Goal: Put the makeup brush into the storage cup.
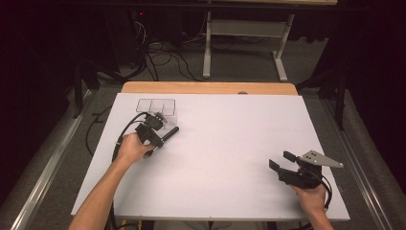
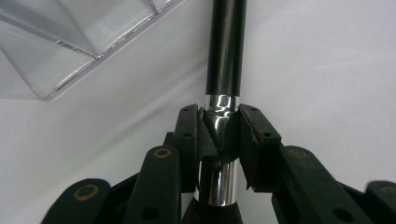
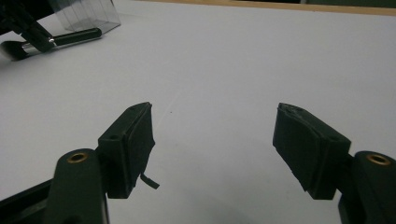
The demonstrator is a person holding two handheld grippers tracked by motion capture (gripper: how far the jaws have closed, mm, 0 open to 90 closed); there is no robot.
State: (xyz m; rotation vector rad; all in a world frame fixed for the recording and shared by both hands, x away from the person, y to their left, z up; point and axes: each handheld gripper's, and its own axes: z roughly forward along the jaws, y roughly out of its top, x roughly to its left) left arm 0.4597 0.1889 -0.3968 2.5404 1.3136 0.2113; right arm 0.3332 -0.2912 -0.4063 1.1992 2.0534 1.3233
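- Step in hand: grasp just made — left claw (image 2: pixel 219 140) pinches a makeup brush (image 2: pixel 225 56) at its shiny metal collar, pads tight on both sides; black handle points away from the claw, dark bristles at the bottom edge of the left gripper view.
- Brush lies low on the white surface (image 1: pixel 225 143), at its far left part, just beside a clear plastic organizer (image 1: pixel 157 108) with open compartments; in the high view the handle (image 1: pixel 170 133) sticks out toward the right of the left hand (image 1: pixel 131 147).
- Next move, my guess: lift the brush, tip it upright and drop it in one compartment — needs clearing the clear wall without knocking the light box.
- Right claw (image 3: pixel 224 144) spread wide, nothing between the pads; it sits near the right front of the surface, held in the right hand (image 1: pixel 311 195), well apart from the brush.
- Surface: white sheet over a wooden top, wood edge showing at the far side.
- Room: dark, grey carpet, cables on the floor, legs of a pale metal table (image 1: pixel 244 38) behind.
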